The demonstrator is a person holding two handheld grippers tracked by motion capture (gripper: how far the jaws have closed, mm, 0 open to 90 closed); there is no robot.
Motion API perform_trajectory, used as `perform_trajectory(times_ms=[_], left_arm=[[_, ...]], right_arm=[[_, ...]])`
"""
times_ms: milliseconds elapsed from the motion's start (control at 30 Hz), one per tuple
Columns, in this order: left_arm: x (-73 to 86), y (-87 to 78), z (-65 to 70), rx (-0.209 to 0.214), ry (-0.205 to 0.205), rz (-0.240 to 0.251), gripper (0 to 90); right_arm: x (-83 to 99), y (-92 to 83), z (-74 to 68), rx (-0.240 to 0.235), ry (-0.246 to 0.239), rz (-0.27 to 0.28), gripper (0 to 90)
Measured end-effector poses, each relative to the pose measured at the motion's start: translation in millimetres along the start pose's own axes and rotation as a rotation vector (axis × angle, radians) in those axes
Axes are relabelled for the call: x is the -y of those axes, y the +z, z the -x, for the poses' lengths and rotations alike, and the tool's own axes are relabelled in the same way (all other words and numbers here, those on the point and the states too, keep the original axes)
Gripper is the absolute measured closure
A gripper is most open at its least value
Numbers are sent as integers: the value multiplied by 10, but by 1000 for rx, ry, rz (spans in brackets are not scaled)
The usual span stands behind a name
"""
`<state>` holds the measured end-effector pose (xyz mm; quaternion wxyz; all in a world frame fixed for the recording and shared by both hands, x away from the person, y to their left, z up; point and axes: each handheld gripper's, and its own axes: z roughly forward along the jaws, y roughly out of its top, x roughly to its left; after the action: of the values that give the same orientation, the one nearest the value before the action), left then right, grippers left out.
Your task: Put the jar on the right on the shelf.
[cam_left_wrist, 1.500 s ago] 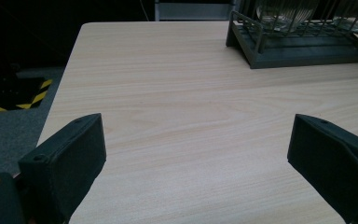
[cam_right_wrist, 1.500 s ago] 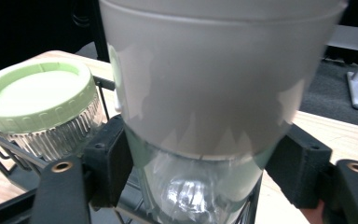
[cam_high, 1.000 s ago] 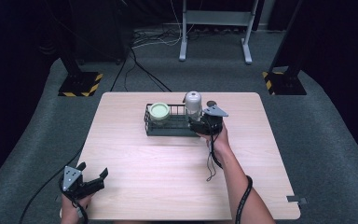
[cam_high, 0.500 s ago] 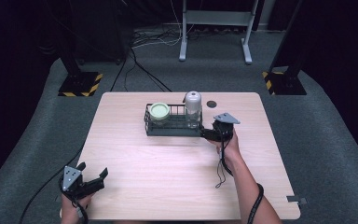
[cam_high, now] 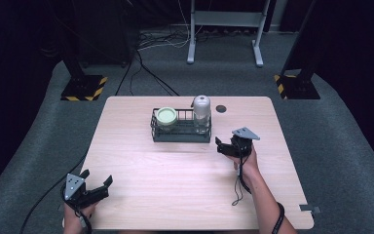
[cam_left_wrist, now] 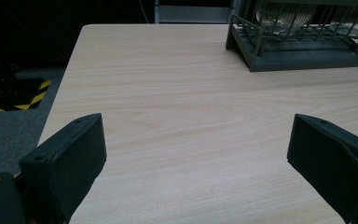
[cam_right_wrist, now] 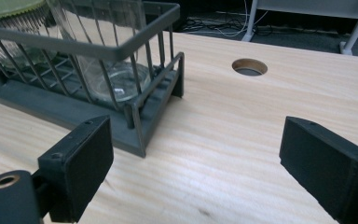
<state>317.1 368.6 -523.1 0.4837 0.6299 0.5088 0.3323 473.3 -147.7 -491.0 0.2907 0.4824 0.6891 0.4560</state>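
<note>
A black wire rack stands at the middle of the wooden table. It holds a green-lidded jar on its left and a clear glass jar with a grey cap on its right. My right gripper hovers just off the rack's right front corner. Its jaws have just been opening, and nothing is between them. In the right gripper view the rack's corner and the glass jar lie ahead and to the left of the right gripper. My left gripper rests open at the near left; in its own view the left gripper is empty.
A round cable hole sits in the table behind the rack's right end, and it is also in the right gripper view as a hole. The right gripper's cable trails over the tabletop. Black stands with striped bases are on the floor beyond.
My right gripper has drawn back from the glass jar in the rack, toward the near right and lower. The jar stays in the rack. The left gripper has not moved.
</note>
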Motion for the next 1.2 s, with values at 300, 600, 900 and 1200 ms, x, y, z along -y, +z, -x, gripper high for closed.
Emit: perform_trajectory(times_ms=[300, 600, 900, 1200], left_arm=[[2, -5, 3, -1, 3, 4, 44], [2, -5, 7, -9, 5, 7, 40], [4, -8, 11, -8, 7, 10, 39], [4, -8, 13, -7, 9, 10, 39]], right_arm=[[96, -131, 66, 1, -6, -4, 81], [224, -270, 147, 1, 4, 1, 36], [330, -401, 222, 17, 20, 9, 19], [433, -512, 255, 41, 5, 14, 0]])
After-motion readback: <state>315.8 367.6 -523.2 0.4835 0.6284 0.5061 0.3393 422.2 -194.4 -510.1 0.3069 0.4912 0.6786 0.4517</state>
